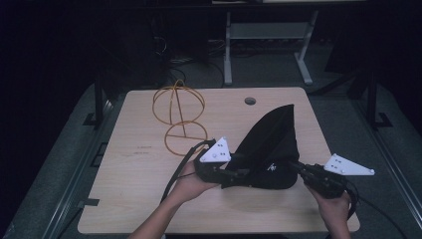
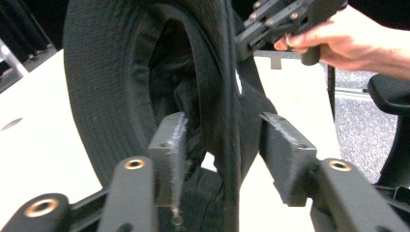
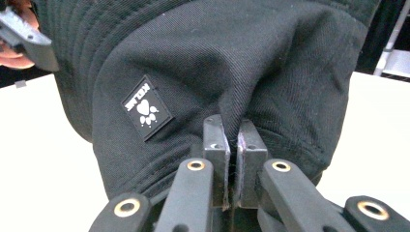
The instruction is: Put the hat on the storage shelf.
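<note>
A black bucket hat [image 1: 271,149] stands tilted on the wooden table [image 1: 139,169], held up between both hands. My left gripper [image 1: 234,173] is at its left edge. In the left gripper view the hat's brim [image 2: 227,96] hangs between the open jaws of my left gripper [image 2: 225,145], and neither pad [image 2: 169,145] presses on it. My right gripper [image 1: 293,167] is at the hat's right side. In the right gripper view my right gripper [image 3: 235,140] is shut on a fold of the hat [image 3: 241,58], just right of a small white paw label [image 3: 146,107].
An orange wire hat stand [image 1: 178,112] stands at the table's back left. A round cable hole [image 1: 250,101] sits near the far edge. Dark floor and a grey desk frame [image 1: 268,35] lie beyond the table.
</note>
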